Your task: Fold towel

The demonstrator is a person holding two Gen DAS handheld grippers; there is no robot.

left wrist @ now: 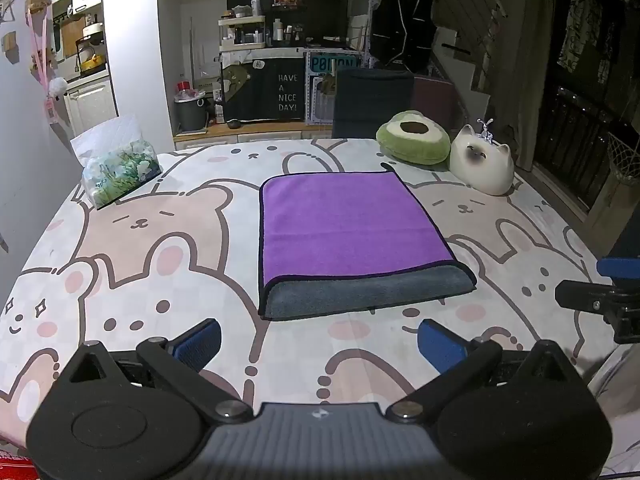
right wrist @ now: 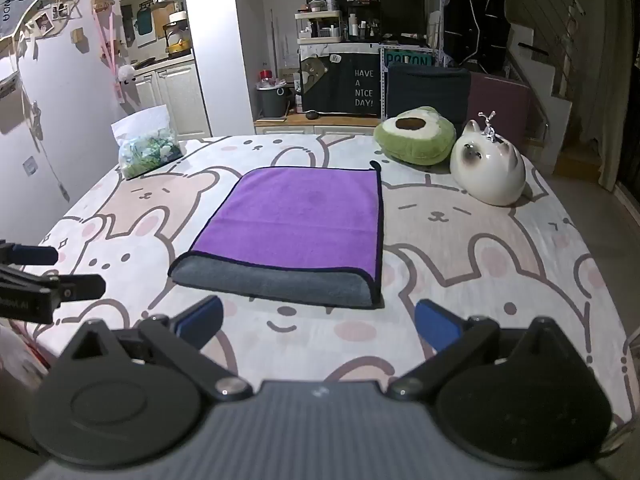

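Towel (left wrist: 352,236) lay mid-table (left wrist: 520,248), folded once, purple over grey, grey strip at near edge. Left gripper (left wrist: 318,346) and right gripper (right wrist: 318,330) hovered near side, jaws spread, empty. Judged soft, light, limp; pinch 2 near corners.

I am seeing a dim room, lamplight falling on the cartoon-bear tablecloth (left wrist: 160,240). White cabinets (right wrist: 176,92) are lining the left wall; a shelving unit (left wrist: 264,60) with a "HAVE A NICE DAY!" cloth is standing beyond the tabletop's far edge, stairs (right wrist: 560,80) rising at right.
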